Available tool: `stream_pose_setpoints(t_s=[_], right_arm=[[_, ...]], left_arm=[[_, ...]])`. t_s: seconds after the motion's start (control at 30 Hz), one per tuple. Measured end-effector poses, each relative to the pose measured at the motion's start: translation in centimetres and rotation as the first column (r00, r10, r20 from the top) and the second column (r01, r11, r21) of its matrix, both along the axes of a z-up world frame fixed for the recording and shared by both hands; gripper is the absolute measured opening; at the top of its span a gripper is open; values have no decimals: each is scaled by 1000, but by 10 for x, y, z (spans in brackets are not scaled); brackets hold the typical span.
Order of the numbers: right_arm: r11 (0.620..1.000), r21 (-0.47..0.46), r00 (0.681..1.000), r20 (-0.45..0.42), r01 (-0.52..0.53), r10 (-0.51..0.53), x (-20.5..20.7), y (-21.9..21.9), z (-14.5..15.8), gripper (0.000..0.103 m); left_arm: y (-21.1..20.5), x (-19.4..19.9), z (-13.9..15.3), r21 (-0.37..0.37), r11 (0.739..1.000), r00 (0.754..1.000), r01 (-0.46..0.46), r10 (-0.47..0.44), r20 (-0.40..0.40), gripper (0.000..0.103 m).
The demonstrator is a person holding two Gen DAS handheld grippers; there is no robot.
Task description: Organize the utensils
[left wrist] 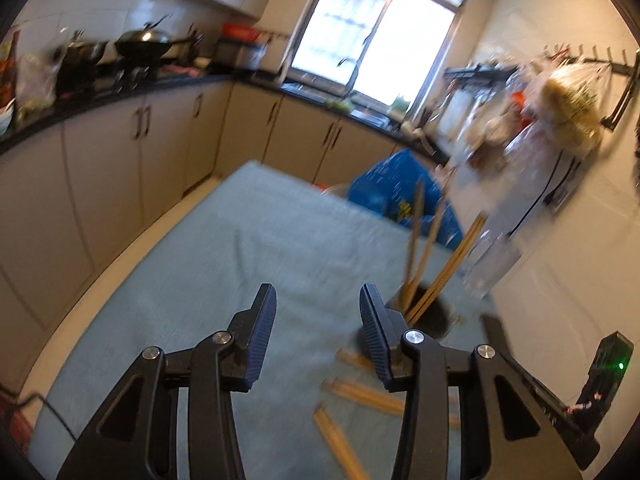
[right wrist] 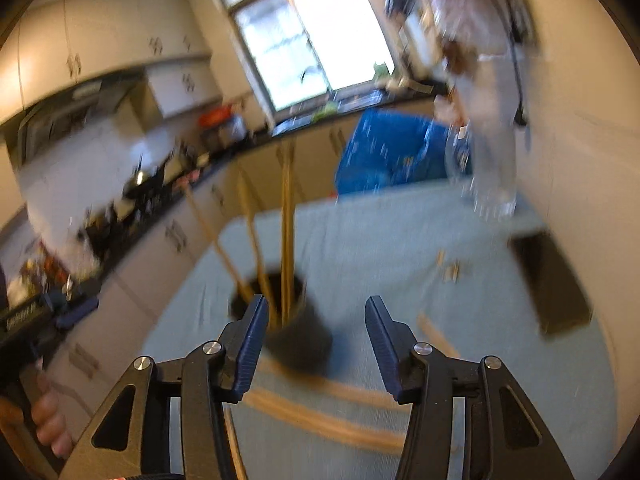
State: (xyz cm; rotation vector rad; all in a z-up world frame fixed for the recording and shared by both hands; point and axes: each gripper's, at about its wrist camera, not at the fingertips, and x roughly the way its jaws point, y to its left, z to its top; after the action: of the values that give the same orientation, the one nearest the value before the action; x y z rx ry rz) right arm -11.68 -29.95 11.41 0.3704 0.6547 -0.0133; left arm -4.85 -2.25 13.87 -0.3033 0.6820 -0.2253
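Observation:
A black holder cup (left wrist: 434,314) stands on the blue-grey tablecloth (left wrist: 240,240) with several wooden chopsticks (left wrist: 418,236) upright in it. More chopsticks (left wrist: 364,394) lie loose on the cloth in front of it. My left gripper (left wrist: 318,312) is open and empty, just left of the cup. In the right wrist view the cup (right wrist: 300,330) sits ahead of my right gripper (right wrist: 316,316), close to its left finger and untouched. That gripper is open too, above loose chopsticks (right wrist: 320,414). Both views are blurred.
A blue bag (right wrist: 392,152) sits past the table's far edge. A black flat object (right wrist: 554,284) and a clear container (right wrist: 492,196) are near the wall on the right. Kitchen cabinets (left wrist: 140,152) run along the left. A hand (right wrist: 48,424) holds a black device at lower left.

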Motion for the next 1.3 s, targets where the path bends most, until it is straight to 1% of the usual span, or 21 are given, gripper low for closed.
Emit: stream_pose_setpoints(t_s=[0.13,0.23,0.3,0.37,0.4,0.63,0.8,0.87,0.9,1.0,1.03,1.07,1.1,1.17,1.3], right_arm=[[993,-1,989,-84,-122,121,-11,27,-35,54],[974,-21,966,-135,-225,220,-18,52,-55,54],[961,-45,952,-156,-272,262,-19,68,-64,51],[948,-68,938,-179,-312,296,-19,81,-72,45],[941,-82,932,-192,-328,308,-18,87,-76,44],[921,-162,917,-252,-354,309,-11,103,-91,34],[903,-255,920,-285,-345,271,-1,117,-90,32],[895,-264,907,-325,-359,267,5,118,-95,32],[895,-269,912,-310,-356,269,5,118,-94,32],[886,-279,906,-318,-371,279,6,121,-95,32],[890,-270,906,-321,-367,276,7,118,-96,27],[896,-262,907,-325,-358,268,8,113,-96,18],[905,-252,909,-331,-344,254,9,107,-96,15],[920,-236,913,-341,-313,223,9,93,-96,11],[940,-210,917,-354,-269,183,-2,68,-96,10]], left_arm=[[15,-19,-32,38,999,998,-37,39,-52,42],[28,-26,-51,30,998,994,-61,63,-93,42],[34,-31,-59,30,997,991,-65,68,-111,42],[36,-34,-64,39,997,990,-68,72,-118,42],[37,-36,-67,42,997,990,-67,72,-122,42],[29,-39,-69,44,999,991,-31,36,-129,42],[17,-40,-77,44,999,987,12,-5,-161,42],[11,-40,-80,45,999,984,31,-22,-176,42],[9,-40,-82,47,998,982,39,-30,-184,42],[4,-39,-86,52,998,979,47,-35,-203,42],[2,-39,-87,51,997,977,51,-40,-210,42],[-1,-39,-89,46,997,975,62,-50,-219,42],[-4,-39,-90,46,996,973,72,-60,-224,42],[-13,-39,-93,55,994,968,98,-83,-235,42],[-39,-37,-103,69,983,949,171,-145,-280,42]])
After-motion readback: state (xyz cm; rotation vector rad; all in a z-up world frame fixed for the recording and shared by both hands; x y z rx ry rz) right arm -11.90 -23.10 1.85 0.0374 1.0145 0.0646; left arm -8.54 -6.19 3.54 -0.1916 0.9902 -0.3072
